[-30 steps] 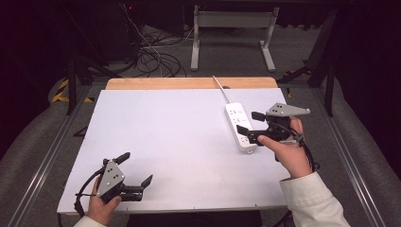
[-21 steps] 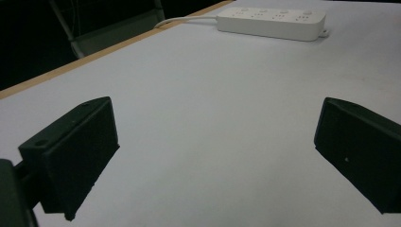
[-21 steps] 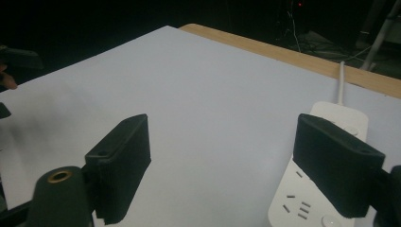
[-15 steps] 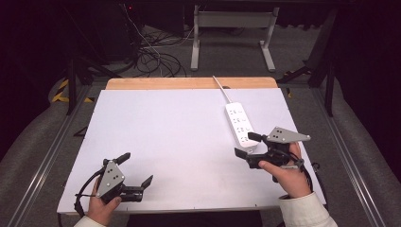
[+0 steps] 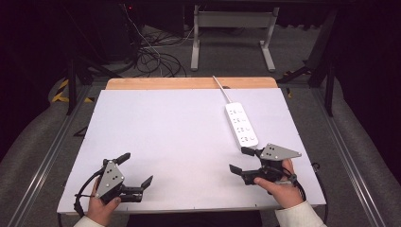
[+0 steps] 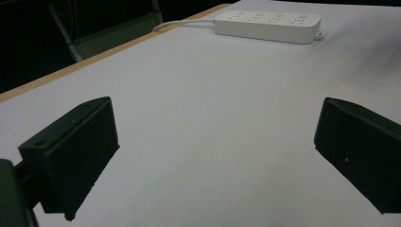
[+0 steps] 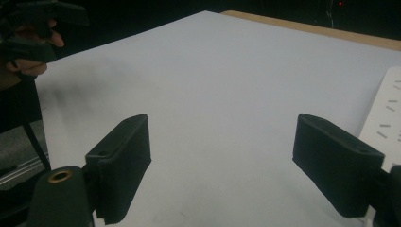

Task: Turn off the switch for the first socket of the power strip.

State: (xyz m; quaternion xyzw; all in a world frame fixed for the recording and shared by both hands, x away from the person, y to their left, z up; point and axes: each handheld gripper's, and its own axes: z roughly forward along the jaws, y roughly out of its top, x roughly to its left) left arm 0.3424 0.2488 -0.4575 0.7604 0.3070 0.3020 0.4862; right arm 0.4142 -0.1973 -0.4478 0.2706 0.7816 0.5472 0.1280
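Object: white plastic four-outlet power strip [image 5: 241, 124] with white cord, flat on the white surface [image 5: 179, 142], right of centre.
Right gripper [image 5: 242, 161]: jaws wide, empty, just beside the strip's near end.
Left gripper [image 5: 137, 169]: jaws wide, empty, well apart at the near-left edge.
Handling: probably rigid, light, smooth; best gripped across the narrow sides; cord may drag.
Markings: none legible.

white power strip [image 5: 241, 124], flat on table's right side, untouched

A lab: white test table [image 5: 189, 142], floor cables [image 5: 151, 59], metal rig frames [image 5: 231, 19].
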